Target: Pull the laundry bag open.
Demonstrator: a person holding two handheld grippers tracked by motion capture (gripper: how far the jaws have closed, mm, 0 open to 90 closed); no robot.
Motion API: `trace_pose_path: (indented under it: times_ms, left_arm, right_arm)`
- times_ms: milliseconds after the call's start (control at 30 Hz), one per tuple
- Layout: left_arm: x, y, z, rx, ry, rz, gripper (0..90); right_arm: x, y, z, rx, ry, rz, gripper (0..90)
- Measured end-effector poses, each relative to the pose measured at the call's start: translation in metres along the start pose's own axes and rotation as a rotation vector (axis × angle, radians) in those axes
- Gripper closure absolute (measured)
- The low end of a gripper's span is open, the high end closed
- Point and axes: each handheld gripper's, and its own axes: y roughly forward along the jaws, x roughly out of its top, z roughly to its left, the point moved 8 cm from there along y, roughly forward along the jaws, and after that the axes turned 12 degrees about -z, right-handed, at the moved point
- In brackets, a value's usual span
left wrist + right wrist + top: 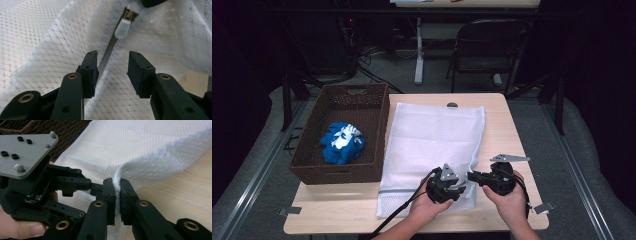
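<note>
i'm pinching the white mesh bag (150,152), lying on the table (507,125) beside the basket (312,150), with my right gripper (117,195); my left gripper (112,72) is gaping around its zipper (110,47). no readable writing.

Both hand-held grippers (462,184) meet at the white mesh bag's (432,135) near edge.

White mesh laundry bag (432,135) flat on table, near corner lifted.

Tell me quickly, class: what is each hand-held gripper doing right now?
Left hand-held gripper: open, jaws either side of the zipper, not pressing it.
Right hand-held gripper: closed on the white mesh laundry bag.
</note>
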Motion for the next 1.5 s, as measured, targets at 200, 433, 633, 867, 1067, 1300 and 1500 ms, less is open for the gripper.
trace_pose_path:
  times_ms: [200, 433, 633, 867, 1067, 1300, 1500]
  left_arm:
    - [0.001, 0.002, 0.002, 0.009, 0.0, -0.014, 59.9]
    - [0.0, 0.005, 0.004, 0.017, 0.023, -0.016, 61.2]
    - [0.001, 0.006, 0.006, 0.018, 0.035, -0.026, 63.0]
    - [0.003, 0.007, 0.006, 0.012, 0.039, -0.032, 65.3]
    - [0.004, 0.006, 0.005, 0.0, 0.053, -0.036, 67.4]
    - [0.006, 0.005, 0.004, -0.001, 0.068, -0.046, 75.7]
    - [0.007, 0.003, 0.004, 0.006, 0.086, -0.042, 79.5]
  right_arm:
    - [-0.002, 0.006, 0.003, 0.013, 0.008, 0.004, 84.7]
    - [-0.005, 0.011, 0.004, 0.02, 0.019, 0.016, 84.7]
    - [-0.005, 0.013, 0.005, 0.029, 0.028, 0.02, 84.8]
    - [-0.006, 0.014, 0.007, 0.035, 0.027, 0.024, 84.8]
    - [-0.006, 0.015, 0.007, 0.04, 0.029, 0.021, 84.8]
    - [-0.006, 0.014, 0.007, 0.039, 0.026, 0.019, 84.8]
    - [-0.006, 0.013, 0.005, 0.03, 0.026, 0.02, 84.9]
